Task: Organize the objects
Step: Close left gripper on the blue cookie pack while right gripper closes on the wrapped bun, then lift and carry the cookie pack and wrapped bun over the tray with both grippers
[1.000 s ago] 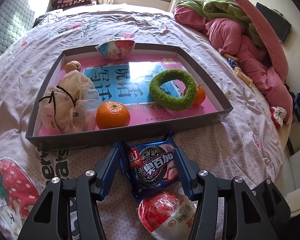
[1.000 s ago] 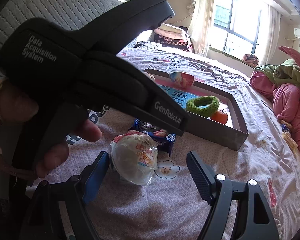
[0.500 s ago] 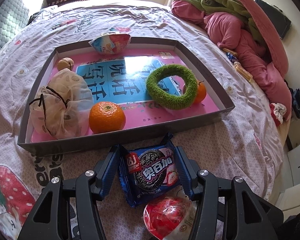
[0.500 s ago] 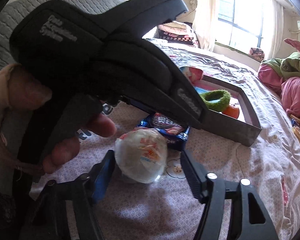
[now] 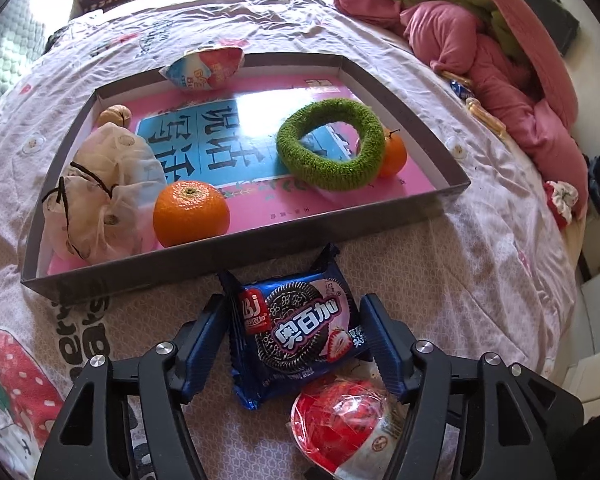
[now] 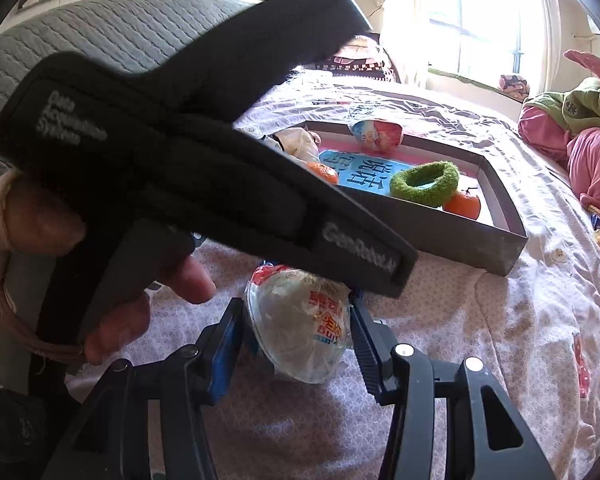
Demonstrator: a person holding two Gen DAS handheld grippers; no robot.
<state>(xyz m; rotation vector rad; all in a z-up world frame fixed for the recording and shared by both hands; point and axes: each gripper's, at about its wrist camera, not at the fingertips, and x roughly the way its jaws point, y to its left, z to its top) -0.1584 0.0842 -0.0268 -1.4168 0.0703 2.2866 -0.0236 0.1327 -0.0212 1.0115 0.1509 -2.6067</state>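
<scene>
1. Closing on the egg [image 6: 300, 328], the right gripper [image 6: 296, 344] has both pads against its wrapper; it rests on the bed [image 6: 480, 320].
2. The left gripper [image 5: 292, 332] is opening, its jaws clear of the cookie pack [image 5: 296, 332] lying between them.
3. Beyond, the tray [image 5: 236, 252] holds oranges [image 5: 190, 212] and a green ring [image 5: 332, 148].

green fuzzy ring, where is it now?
Left wrist view: the green fuzzy ring lies in the grey tray, right half, leaning on a small orange.
</scene>
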